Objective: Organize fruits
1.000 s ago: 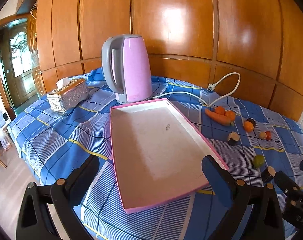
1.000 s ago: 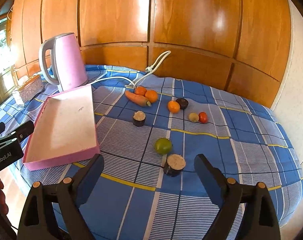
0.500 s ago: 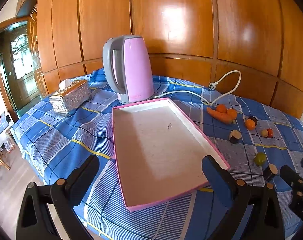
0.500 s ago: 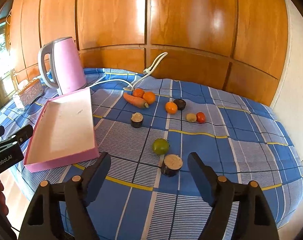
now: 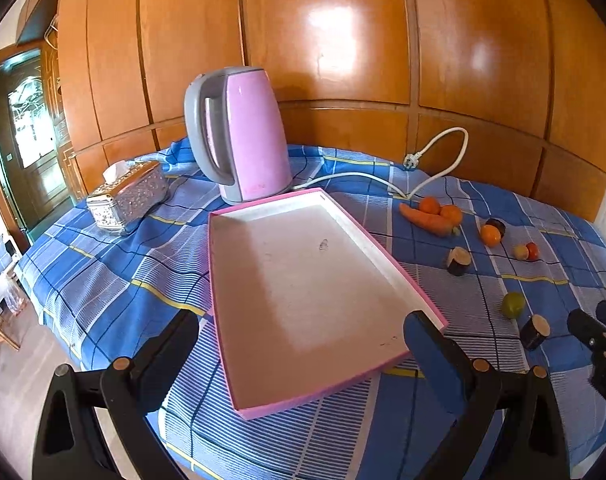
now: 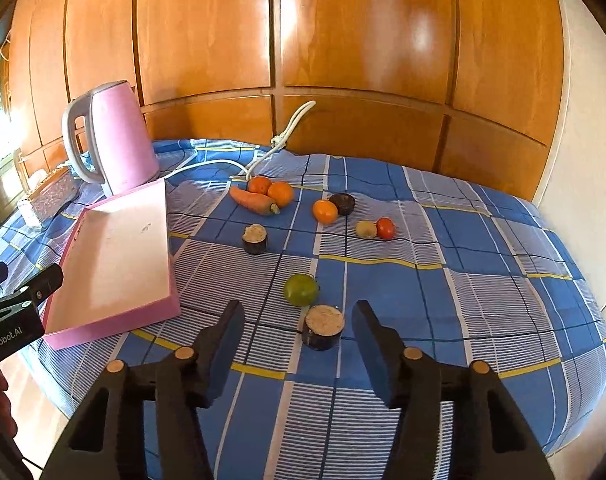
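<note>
An empty pink tray point(image 5: 423, 304) point(image 6: 115, 326) lies on the blue checked cloth. My left gripper point(image 5: 303, 336) is open and empty over its near end. My right gripper point(image 6: 299, 320) is open and empty, a dark eggplant stub point(image 6: 323, 326) lying just beyond and between its fingertips. A green lime point(image 6: 301, 289) sits right behind the stub. Farther back lie a second eggplant stub point(image 6: 255, 238), a carrot point(image 6: 253, 201), two oranges point(image 6: 281, 193), another orange point(image 6: 325, 211), a dark fruit point(image 6: 343, 203), a yellowish fruit point(image 6: 366, 229) and a red tomato point(image 6: 385, 227).
A pink kettle point(image 5: 243, 136) stands behind the tray with its white cord point(image 5: 435, 160) trailing toward the wood-panelled wall. A silver tissue box point(image 5: 129, 196) sits at the left. The table edge runs close under both grippers.
My right gripper has moved forward toward the near eggplant stub and its fingers have narrowed somewhat. The left gripper has shifted slightly; nothing on the table moved.
</note>
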Action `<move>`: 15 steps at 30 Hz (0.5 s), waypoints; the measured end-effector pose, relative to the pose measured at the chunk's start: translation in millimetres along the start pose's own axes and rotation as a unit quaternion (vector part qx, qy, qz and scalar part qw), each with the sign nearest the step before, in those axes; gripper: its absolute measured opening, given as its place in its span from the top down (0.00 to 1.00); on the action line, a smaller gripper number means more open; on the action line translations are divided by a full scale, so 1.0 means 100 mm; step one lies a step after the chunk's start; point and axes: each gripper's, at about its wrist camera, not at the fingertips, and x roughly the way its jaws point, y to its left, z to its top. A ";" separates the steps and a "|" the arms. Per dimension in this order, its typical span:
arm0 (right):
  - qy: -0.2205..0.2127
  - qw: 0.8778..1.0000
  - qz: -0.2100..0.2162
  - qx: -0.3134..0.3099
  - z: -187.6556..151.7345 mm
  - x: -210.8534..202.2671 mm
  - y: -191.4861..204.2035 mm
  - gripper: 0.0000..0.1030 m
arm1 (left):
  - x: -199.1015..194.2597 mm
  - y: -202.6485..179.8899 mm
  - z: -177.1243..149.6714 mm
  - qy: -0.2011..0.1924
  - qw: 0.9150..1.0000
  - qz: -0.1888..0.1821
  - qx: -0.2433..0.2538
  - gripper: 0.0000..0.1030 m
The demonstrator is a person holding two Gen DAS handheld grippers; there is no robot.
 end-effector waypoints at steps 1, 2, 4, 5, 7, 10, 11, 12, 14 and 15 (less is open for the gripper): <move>0.000 1.000 -0.001 0.001 0.00 0.00 -0.01 0.48 | 0.01 -0.01 0.00 0.002 1.000 -0.003 0.002 0.00; 0.001 1.000 0.000 0.002 0.00 0.01 -0.03 0.51 | 0.01 -0.03 0.00 0.003 1.000 -0.006 0.003 0.00; 0.003 1.000 0.000 0.003 0.00 0.02 -0.06 0.54 | 0.02 -0.05 0.00 0.004 1.000 -0.011 0.006 0.00; 0.004 1.000 -0.001 0.005 -0.01 0.02 -0.07 0.54 | 0.02 -0.06 0.00 0.006 1.000 -0.016 0.008 0.00; 0.005 1.000 -0.001 0.009 0.00 0.03 -0.11 0.54 | 0.04 -0.09 0.00 0.012 0.999 -0.033 0.011 0.00; 0.009 1.000 -0.009 0.022 0.01 0.05 -0.23 0.54 | 0.06 -0.14 0.01 0.021 0.998 -0.064 0.016 0.00; 0.011 1.000 -0.011 0.027 0.01 0.06 -0.28 0.54 | 0.08 -0.17 0.01 0.022 0.997 -0.075 0.018 0.00; 0.015 0.999 -0.012 0.033 0.00 0.07 -0.34 0.54 | 0.09 -0.20 0.02 0.025 0.995 -0.092 0.020 0.00; 0.025 0.999 -0.014 0.042 -0.02 0.10 -0.43 0.54 | 0.10 -0.27 0.02 0.026 0.993 -0.117 0.024 0.00; 0.030 0.998 -0.015 0.047 -0.03 0.11 -0.48 0.54 | 0.11 -0.31 0.03 0.028 0.992 -0.123 0.028 0.00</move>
